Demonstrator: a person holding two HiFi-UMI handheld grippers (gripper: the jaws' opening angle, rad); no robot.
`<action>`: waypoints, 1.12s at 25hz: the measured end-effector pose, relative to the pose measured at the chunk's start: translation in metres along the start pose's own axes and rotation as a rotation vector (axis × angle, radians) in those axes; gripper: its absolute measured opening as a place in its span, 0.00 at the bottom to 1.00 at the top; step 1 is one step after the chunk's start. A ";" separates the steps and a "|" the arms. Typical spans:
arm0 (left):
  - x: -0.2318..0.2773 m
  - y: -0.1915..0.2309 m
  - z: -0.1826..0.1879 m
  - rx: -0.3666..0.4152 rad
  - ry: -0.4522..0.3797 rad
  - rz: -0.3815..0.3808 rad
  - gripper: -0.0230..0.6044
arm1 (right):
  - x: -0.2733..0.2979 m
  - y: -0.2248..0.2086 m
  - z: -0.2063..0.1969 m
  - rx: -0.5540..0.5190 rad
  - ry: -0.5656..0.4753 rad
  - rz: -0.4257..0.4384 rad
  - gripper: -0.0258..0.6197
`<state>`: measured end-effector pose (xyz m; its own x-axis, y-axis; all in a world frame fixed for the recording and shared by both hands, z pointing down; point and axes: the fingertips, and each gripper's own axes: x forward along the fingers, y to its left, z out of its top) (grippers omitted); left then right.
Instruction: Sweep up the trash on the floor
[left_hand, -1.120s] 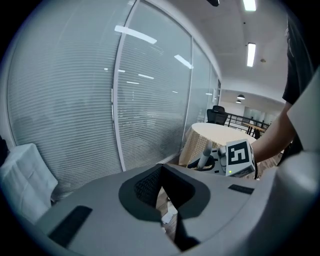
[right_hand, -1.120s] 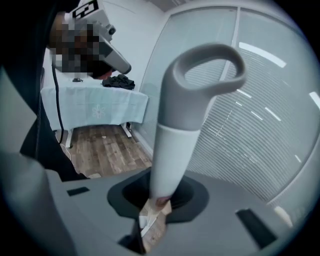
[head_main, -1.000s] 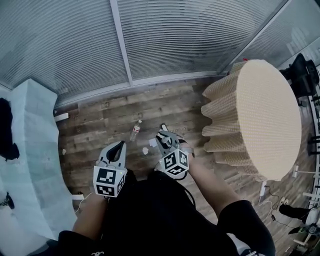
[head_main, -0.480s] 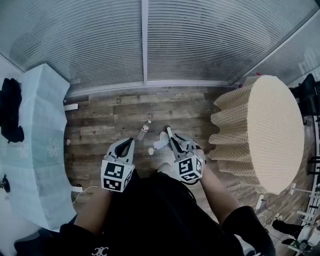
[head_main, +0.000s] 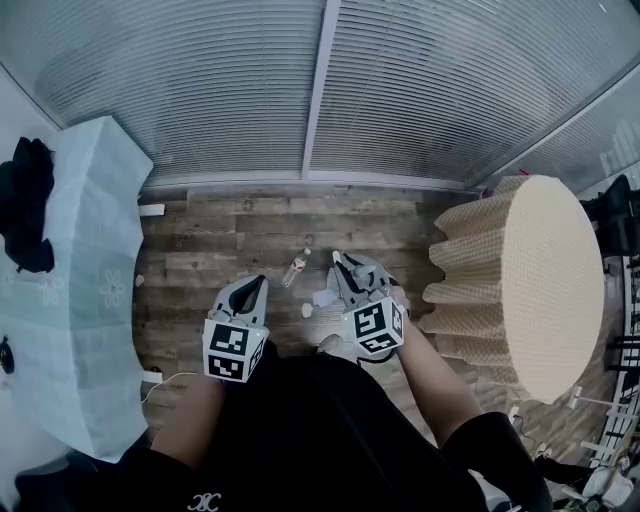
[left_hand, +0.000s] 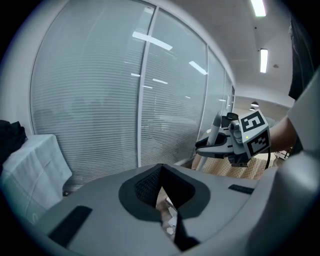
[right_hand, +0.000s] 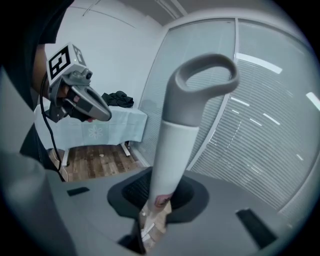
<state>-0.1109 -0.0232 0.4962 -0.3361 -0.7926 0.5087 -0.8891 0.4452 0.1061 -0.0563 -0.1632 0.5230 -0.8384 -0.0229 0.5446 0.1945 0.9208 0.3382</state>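
Floor (head_main: 220, 235): view panned; right tongs (head_main: 342, 268) clamp handle (right_hand: 172, 150).

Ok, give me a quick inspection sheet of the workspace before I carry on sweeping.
Surface: wood plank floor.
Job's things: grey and white handle, upright in the right tool; its lower end is not seen.
Clutter: plastic bottle lying on the floor; white paper scraps just beside it; one small scrap near the covered table.
Grippers: left tool shut, empty; right tool shut on the handle.
Cables: white cable on the floor by the covered table.
Surroundings: glass wall with blinds; covered table with a black cloth on it; round beige honeycomb table.
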 end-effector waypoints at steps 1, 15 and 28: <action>-0.002 0.007 0.000 -0.010 -0.004 0.009 0.03 | 0.005 0.001 0.009 0.006 -0.007 0.005 0.16; -0.048 0.110 -0.030 -0.102 -0.004 0.121 0.03 | 0.114 -0.009 0.093 0.442 -0.120 -0.142 0.16; -0.070 0.180 -0.053 -0.159 0.050 0.175 0.03 | 0.123 0.001 -0.007 0.559 0.119 -0.354 0.16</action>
<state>-0.2307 0.1342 0.5247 -0.4618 -0.6776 0.5723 -0.7570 0.6374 0.1438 -0.1554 -0.1676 0.5956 -0.7352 -0.3735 0.5657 -0.4013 0.9124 0.0807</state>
